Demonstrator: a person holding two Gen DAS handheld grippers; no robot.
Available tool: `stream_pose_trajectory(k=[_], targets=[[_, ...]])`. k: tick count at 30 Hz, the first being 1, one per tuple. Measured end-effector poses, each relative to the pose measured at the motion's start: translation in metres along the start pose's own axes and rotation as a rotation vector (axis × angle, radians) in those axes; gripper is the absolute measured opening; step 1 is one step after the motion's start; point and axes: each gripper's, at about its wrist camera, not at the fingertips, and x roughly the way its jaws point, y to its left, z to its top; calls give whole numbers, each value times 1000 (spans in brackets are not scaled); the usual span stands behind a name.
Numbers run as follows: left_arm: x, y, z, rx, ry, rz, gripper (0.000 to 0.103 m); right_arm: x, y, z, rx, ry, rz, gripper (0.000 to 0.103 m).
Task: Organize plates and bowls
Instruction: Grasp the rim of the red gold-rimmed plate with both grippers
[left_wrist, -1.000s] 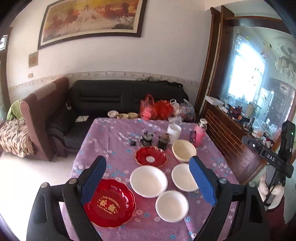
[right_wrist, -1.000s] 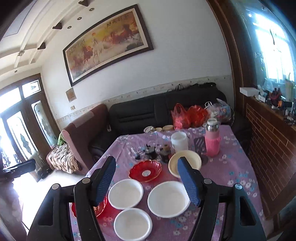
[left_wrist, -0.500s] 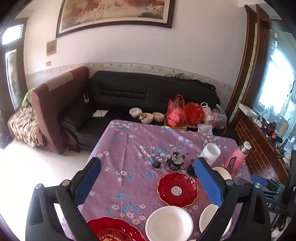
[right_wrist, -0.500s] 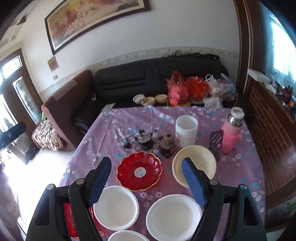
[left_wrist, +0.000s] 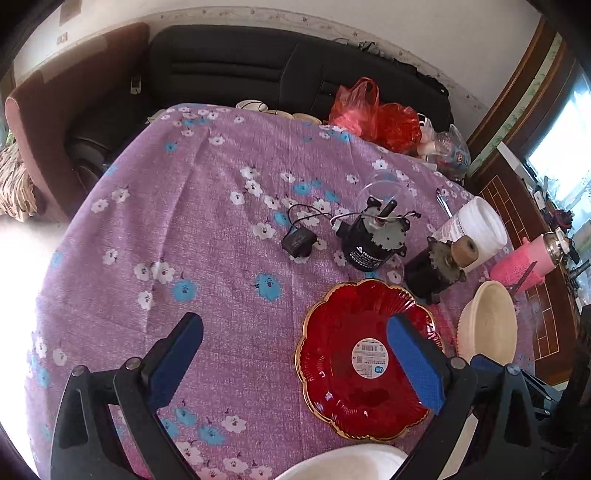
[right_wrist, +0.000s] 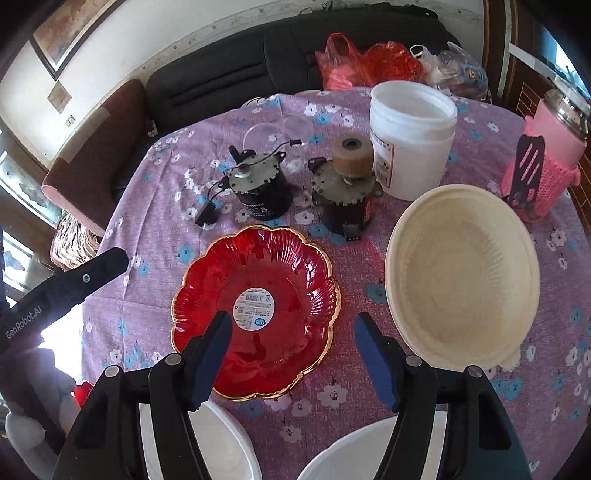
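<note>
A red scalloped plate with a gold rim and a round sticker (right_wrist: 258, 306) lies on the purple flowered tablecloth (right_wrist: 170, 221); it also shows in the left wrist view (left_wrist: 365, 358). A cream bowl (right_wrist: 461, 277) sits to its right, also in the left wrist view (left_wrist: 487, 321). My right gripper (right_wrist: 291, 339) is open, its jaws straddling the plate's near right rim. My left gripper (left_wrist: 295, 339) is open and empty over bare cloth left of the plate. White bowls (right_wrist: 221, 443) (right_wrist: 354, 454) lie at the near edge under the right gripper; one shows in the left wrist view (left_wrist: 343, 463).
Two black motors (right_wrist: 258, 192) (right_wrist: 343, 195), a white plastic jar (right_wrist: 410, 136), a pink bottle with a black spatula (right_wrist: 546, 158) and red bags (right_wrist: 365, 66) stand behind the plates. A black sofa is beyond the table. The left gripper's body (right_wrist: 62, 291) shows at the left.
Both grippers have moved forward and down toward the table. The red plate and cream bowl now loom close; the white bowls have slid to the bottom edge of both views.
</note>
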Motion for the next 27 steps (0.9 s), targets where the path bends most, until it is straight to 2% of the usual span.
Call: stream_pose_trajectory(k=[6, 14, 16, 18, 19, 22, 24, 26, 27], targets=[[40, 4, 2, -39, 90, -46, 100, 31, 1, 3, -3, 39, -12, 72], [75, -11, 0, -7, 181, -90, 99, 54, 3, 4, -5, 76, -19, 72], [79, -16, -2, 17, 199, -105, 90, 56, 4, 4, -12, 76, -25, 71], [86, -23, -5, 33, 240, -125, 65, 58, 6, 4, -20, 72, -34, 68], [90, -26, -7, 46, 257, -115, 64, 59, 5, 4, -24, 70, -40, 64], [89, -33, -8, 84, 240, -73, 62, 61, 5, 4, -24, 66, -62, 57], [88, -31, -8, 76, 231, -58, 52, 63, 5, 5, -20, 55, -85, 48], [86, -26, -7, 57, 222, -52, 44, 61, 1, 4, -8, 40, -95, 34], [85, -20, -7, 44, 218, -52, 39, 60, -1, 4, 1, 31, -95, 30]])
